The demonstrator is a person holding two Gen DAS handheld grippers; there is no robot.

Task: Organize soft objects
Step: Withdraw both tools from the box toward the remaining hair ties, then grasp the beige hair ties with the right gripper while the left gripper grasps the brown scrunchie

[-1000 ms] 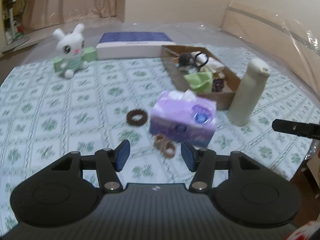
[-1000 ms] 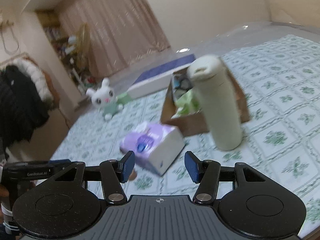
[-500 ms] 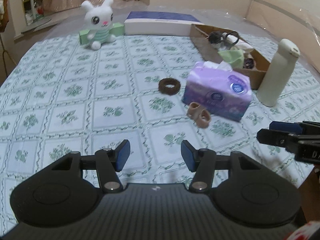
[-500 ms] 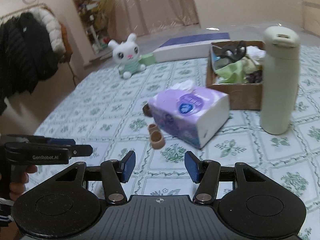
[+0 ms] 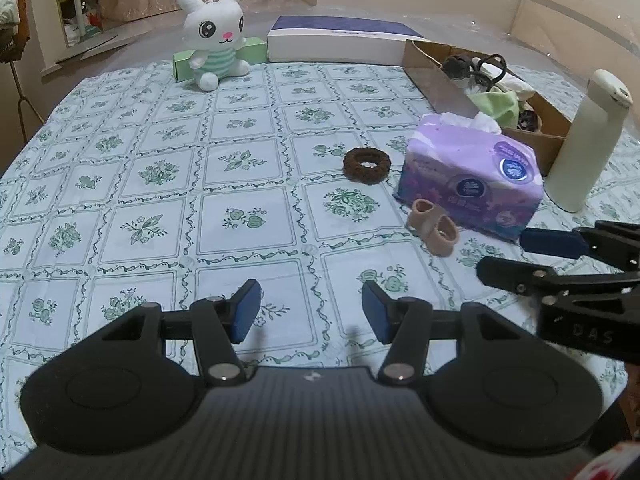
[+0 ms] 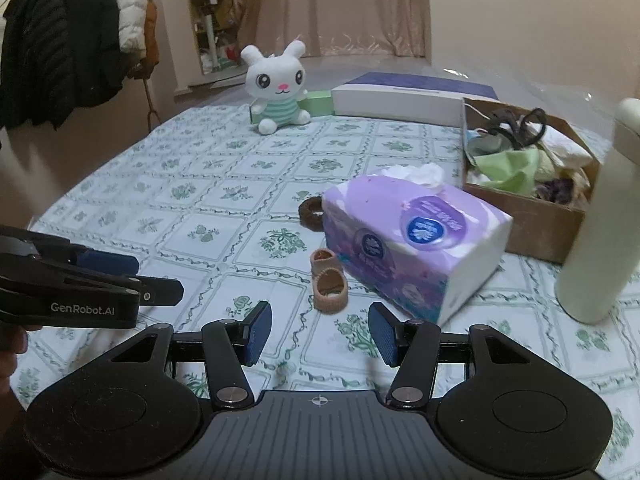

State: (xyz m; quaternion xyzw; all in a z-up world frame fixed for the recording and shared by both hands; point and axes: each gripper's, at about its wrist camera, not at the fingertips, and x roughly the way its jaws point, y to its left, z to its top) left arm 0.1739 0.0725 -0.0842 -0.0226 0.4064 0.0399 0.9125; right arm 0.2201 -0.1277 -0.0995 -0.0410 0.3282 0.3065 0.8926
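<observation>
Both the left gripper (image 5: 311, 311) and the right gripper (image 6: 320, 334) hover with jaws apart and empty over open patterned bench (image 5: 160, 184), the tan scrunchie (image 6: 328, 282) lying ahead just beside the purple tissue pack (image 6: 412, 240), near the bench's front edge.

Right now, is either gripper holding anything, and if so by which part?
Nothing is held. The left gripper and right gripper both stand open over the tablecloth, short of the tan hair ties.
</observation>
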